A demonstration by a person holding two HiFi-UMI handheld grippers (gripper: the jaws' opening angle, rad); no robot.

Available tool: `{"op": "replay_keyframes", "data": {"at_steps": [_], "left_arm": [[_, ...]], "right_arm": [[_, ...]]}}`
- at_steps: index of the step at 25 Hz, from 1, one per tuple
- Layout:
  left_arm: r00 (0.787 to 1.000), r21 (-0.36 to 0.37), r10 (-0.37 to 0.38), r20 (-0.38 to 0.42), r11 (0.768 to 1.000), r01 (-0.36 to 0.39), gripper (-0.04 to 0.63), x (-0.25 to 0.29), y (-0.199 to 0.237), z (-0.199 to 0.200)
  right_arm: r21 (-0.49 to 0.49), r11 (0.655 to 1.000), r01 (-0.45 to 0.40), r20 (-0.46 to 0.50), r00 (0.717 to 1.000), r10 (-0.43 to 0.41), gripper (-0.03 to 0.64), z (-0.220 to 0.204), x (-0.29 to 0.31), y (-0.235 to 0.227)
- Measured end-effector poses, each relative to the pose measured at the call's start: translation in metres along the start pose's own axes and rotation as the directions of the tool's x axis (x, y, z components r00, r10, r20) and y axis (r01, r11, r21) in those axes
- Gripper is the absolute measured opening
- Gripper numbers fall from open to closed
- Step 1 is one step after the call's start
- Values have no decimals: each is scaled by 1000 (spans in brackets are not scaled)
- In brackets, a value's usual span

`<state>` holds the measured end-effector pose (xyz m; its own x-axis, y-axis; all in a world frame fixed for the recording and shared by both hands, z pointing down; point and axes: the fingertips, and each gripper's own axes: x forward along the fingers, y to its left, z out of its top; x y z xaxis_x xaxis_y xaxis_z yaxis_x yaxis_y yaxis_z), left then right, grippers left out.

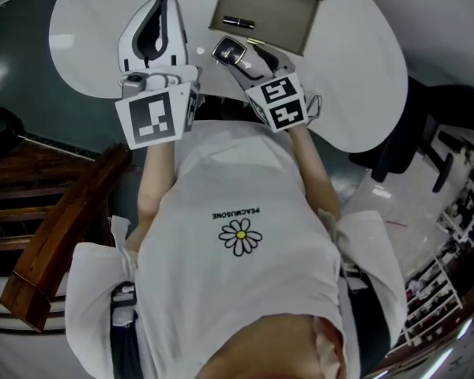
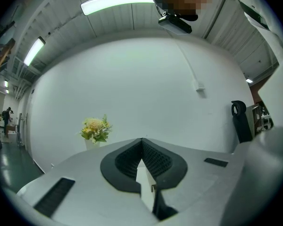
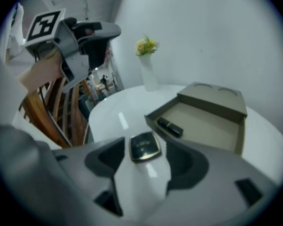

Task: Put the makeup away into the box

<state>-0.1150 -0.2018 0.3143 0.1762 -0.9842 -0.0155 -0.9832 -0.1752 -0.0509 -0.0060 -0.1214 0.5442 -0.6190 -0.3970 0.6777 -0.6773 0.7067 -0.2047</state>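
Observation:
A black compact [image 1: 228, 51] with a gold rim lies on the round white table [image 1: 355, 77], just in front of the open tan box [image 1: 265, 10]. A black lipstick [image 1: 238, 22] lies inside the box. My right gripper [image 1: 241, 59] points down at the compact with its jaws open. In the right gripper view the compact [image 3: 144, 148] lies flat between the fingertips, which do not press on it, and the box [image 3: 203, 121] with the lipstick [image 3: 170, 126] is beyond. My left gripper [image 1: 164, 0] hovers over the table's left part, shut and empty [image 2: 142, 142].
A white vase of yellow flowers [image 3: 147, 65] stands at the table's far side, also in the left gripper view [image 2: 95, 131]. A small white scrap [image 1: 200, 51] lies left of the compact. Wooden furniture [image 1: 55, 243] is at my left, a black chair [image 1: 411, 140] at my right.

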Motion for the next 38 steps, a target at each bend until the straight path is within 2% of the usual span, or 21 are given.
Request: {"op": "replay_keyframes", "data": {"at_steps": [3,7,13,17,23,38], "left_arm": [[999,-2,18,-30,1000,-18,20,2,5,-8],[1000,5,-9,-16,1000,9,20,5,3,-10],[998,-5,19,-53,1000,-20,20,4,8,-17],[1000,-6,0,-27,1000,0,20,4,5,-16],[999,-7,9,-37,1000,-10,20,1,8,-19],[1000,-26,15,-19,1000,-16,20,-8,9,-14]], "right_arm": [[-9,1000,1,-45,999,-1,279,-12,15,2],[-61,998,21,-93,995,-27,293,-24,27,0],[-112,994,8,-121,992,-21,295,-30,37,6],[-132,991,11,-151,988,-31,295,-37,43,5],[-156,988,15,-177,983,-43,293,-43,47,2],[-133,990,33,-191,980,-59,293,-42,46,1]]}}
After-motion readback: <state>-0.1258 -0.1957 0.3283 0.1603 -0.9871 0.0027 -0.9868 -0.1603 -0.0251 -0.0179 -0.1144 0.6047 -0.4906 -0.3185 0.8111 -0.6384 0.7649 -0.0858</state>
